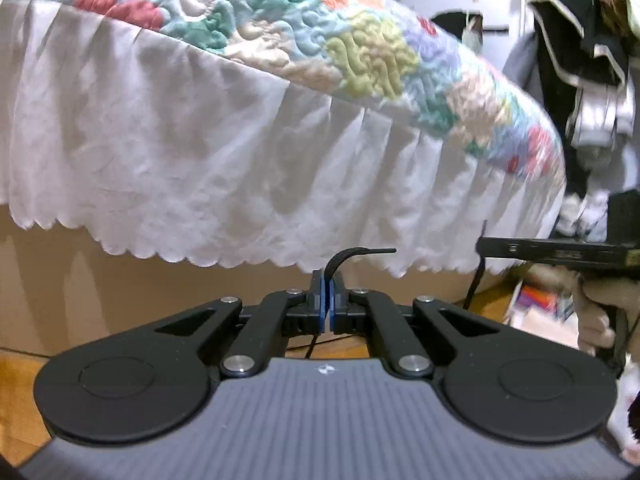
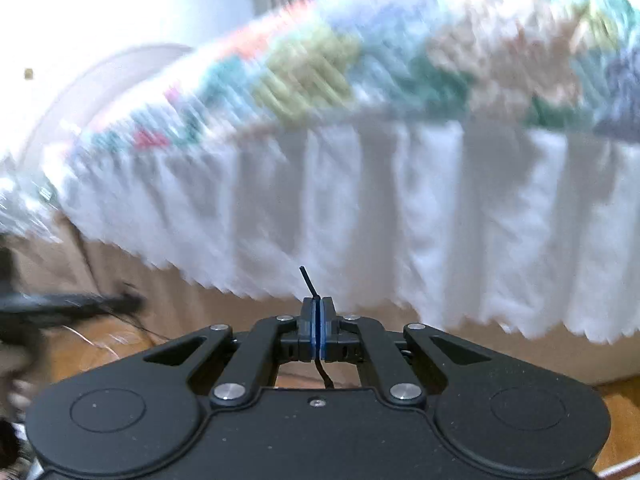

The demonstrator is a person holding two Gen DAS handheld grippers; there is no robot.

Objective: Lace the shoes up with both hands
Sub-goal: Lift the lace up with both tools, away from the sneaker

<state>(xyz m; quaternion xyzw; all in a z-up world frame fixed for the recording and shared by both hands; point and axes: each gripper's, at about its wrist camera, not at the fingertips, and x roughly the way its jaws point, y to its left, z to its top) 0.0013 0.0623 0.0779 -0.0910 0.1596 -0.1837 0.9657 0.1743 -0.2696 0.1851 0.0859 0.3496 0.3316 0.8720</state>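
Note:
My left gripper (image 1: 328,280) is shut on a black shoelace (image 1: 348,257); the lace end curls up from between the blue pads and its stiff tip points right. My right gripper (image 2: 317,305) is shut on the other black shoelace end (image 2: 308,282), whose tip sticks up and to the left, while the lace trails down behind the pads. No shoe shows in either view. Both grippers are raised and face the side of a bed. In the left wrist view the other gripper (image 1: 560,252) and a hand (image 1: 596,312) holding it show at the right edge.
A bed with a colourful quilted cover (image 1: 280,32) and a white scalloped skirt (image 1: 200,168) fills both views. Wooden floor (image 1: 16,392) lies below. Dark clothes (image 1: 580,40) hang at the right, and papers (image 1: 536,308) lie on the floor. The right wrist view is motion-blurred.

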